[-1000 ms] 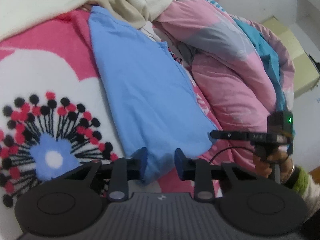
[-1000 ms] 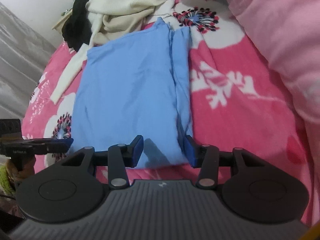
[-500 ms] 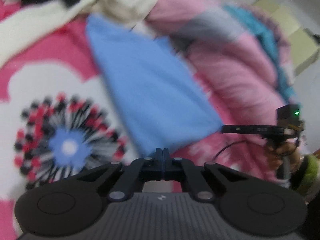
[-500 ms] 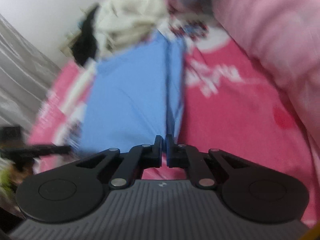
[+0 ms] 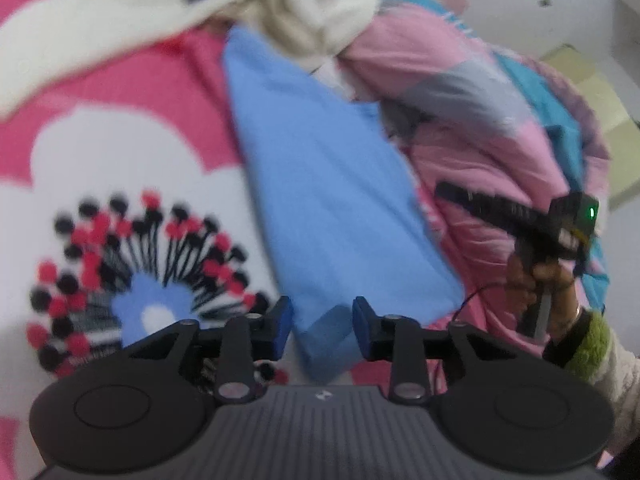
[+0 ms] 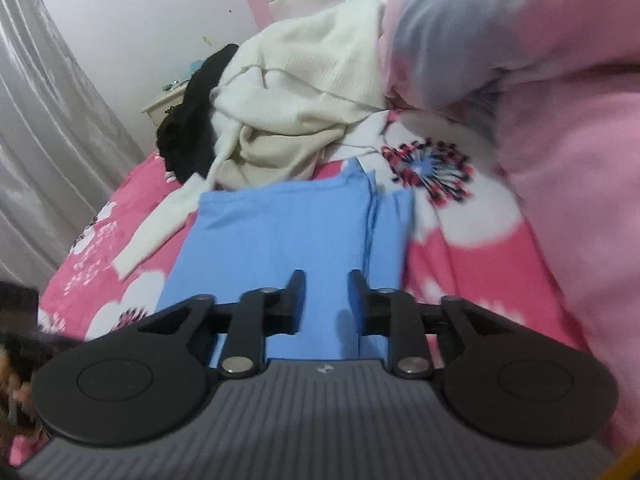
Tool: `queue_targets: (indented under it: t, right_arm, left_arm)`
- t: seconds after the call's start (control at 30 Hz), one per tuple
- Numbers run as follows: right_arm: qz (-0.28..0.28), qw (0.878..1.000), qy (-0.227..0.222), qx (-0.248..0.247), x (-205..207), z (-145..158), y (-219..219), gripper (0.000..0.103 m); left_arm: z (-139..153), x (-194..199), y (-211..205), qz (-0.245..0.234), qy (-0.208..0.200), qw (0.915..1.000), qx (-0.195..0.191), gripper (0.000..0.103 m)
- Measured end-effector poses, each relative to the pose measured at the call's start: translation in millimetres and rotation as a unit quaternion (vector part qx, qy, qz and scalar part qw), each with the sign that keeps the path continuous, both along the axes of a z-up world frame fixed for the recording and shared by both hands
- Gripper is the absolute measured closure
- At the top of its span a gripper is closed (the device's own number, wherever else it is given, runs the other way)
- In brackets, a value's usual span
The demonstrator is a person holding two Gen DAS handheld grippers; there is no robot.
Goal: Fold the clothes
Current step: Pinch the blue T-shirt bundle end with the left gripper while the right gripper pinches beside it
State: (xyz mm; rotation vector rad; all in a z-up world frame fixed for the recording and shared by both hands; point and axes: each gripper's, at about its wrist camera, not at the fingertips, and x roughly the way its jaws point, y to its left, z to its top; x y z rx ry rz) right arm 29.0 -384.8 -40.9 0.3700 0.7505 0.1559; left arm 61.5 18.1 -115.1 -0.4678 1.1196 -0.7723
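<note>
We judge the folded blue garment (image 6: 288,232), lying flat mid-bed on the pink floral bedspread (image 6: 472,264), light, limp and best pinched at its near corners, where our left gripper (image 5: 322,322) and right gripper (image 6: 326,300) are opening their jaws, clamping nothing
</note>
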Motion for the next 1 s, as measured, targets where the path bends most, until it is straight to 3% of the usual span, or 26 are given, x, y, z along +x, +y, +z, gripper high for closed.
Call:
queue_targets:
  t: [0.17,0.4,0.47,0.5,0.63,0.8,0.93,1.0]
  right_arm:
    - [0.004,0.999,0.032,-0.01,43.7,-20.6,4.2,0.078]
    - [0.012,0.999,0.037,-0.013,43.0,-28.6,13.1,0.082]
    - [0.012,0.999,0.04,-0.029,43.7,-30.2,17.4,0.098]
    - [0.012,0.999,0.038,-0.036,43.3,-28.7,18.0,0.099]
    - [-0.01,0.999,-0.004,-0.05,24.5,-9.4,17.3,0.1]
    - [-0.036,0.998,0.021,-0.054,21.5,-23.4,6.6,0.1]
    - [-0.046,0.997,-0.002,-0.058,15.5,-14.2,6.8,0.1]
    - [-0.043,0.997,0.012,-0.066,20.7,-20.7,6.2,0.1]
  left_arm:
    - [-4.2,-8.4,-1.4,-0.008,-0.004,1.0,0.004,0.086]
    - [-5.0,-12.3,-6.2,-0.023,-0.022,0.9994,0.017,0.087]
    - [-6.0,-11.6,-8.5,-0.022,-0.023,0.9994,0.016,0.087]
    - [-5.1,-12.3,-8.0,-0.022,-0.023,0.9994,0.014,0.087]
    - [-0.7,-17.0,-3.3,-0.023,-0.025,0.9994,0.01,0.087]
    - [-3.5,-14.2,-5.5,-0.026,-0.018,0.9994,0.013,0.086]
    - [-3.5,-14.2,-6.5,-0.027,-0.016,0.9994,0.013,0.084]
    - [-4.8,-15.0,-6.2,-0.027,-0.016,0.9994,0.013,0.084]
